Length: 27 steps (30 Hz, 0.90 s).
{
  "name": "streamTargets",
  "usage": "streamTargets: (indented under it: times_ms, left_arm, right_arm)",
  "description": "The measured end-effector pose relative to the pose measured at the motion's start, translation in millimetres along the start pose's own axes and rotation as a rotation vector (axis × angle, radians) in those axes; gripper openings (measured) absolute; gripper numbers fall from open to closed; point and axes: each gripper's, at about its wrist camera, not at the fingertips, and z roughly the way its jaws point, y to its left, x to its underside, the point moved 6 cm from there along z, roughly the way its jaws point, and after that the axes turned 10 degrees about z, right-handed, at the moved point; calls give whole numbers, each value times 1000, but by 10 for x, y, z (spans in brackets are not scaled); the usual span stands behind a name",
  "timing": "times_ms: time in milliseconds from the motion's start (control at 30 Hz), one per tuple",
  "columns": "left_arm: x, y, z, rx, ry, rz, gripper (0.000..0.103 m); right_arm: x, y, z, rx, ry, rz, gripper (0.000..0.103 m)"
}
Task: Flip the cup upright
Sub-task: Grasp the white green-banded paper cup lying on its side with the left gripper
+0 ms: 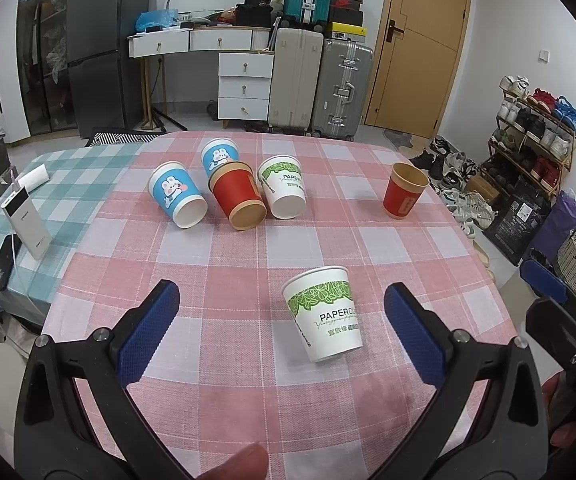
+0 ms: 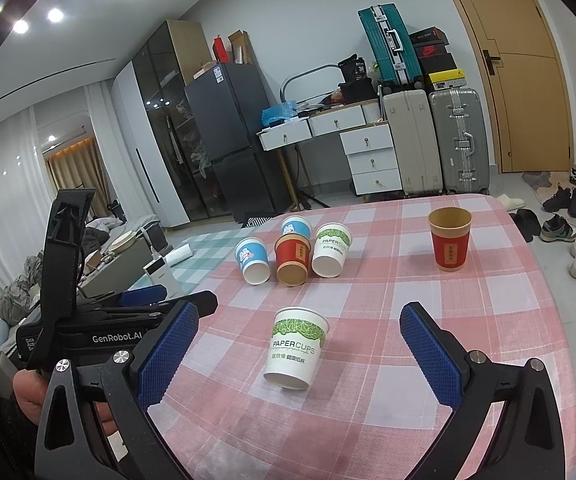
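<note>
Holding our left gripper (image 1: pixel 281 328) and right gripper (image 2: pixel 300 344) spread wide and empty, we frame the smooth white paper cup (image 1: pixel 324 314), seemingly tilted, at twelve o'clock on woven checked tablecloth (image 1: pixel 247 248).

You are working in a lived-in home, in a room that serves as dining space and storage at once. The table (image 1: pixel 247 264) in front of you wears a pink checked cloth, with a teal checked one beside it. Against the far wall stand a dark fridge (image 1: pixel 103 44), a glass-fronted cabinet (image 2: pixel 159 128) and a white dressing table with drawers (image 1: pixel 243 80), its top piled with bags and clutter. Hard-shell suitcases (image 1: pixel 320 88) are parked next to a wooden door (image 1: pixel 420 40), more luggage and shoe boxes stacked above. A shoe rack (image 1: pixel 536 128) and loose sneakers crowd the floor on your right. Curtains (image 2: pixel 3 200) and ceiling spotlights complete the domestic look.
</note>
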Motion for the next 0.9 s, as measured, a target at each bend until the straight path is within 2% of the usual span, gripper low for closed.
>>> streamTargets:
  times_ms: [167, 333, 767, 833, 867, 900]
  left_arm:
    - [47, -61, 67, -1, 23, 13, 102]
    - [82, -78, 318, 16, 88, 0, 102]
    - [244, -304, 1443, 100, 320, -24, 102]
    - [277, -336, 1585, 109, 355, -32, 97]
    - [291, -364, 1644, 136, 367, -38, 91]
    - [311, -385, 1708, 154, 386, -46, 79]
  right_arm:
    - [9, -112, 1, 16, 2, 22, 103]
    - [34, -258, 46, 39, 11, 45, 103]
    - [84, -606, 159, 54, 27, 107, 103]
    - [90, -654, 168, 53, 30, 121, 103]
    - [93, -675, 174, 52, 30, 126, 103]
    - [100, -689, 155, 52, 30, 131, 103]
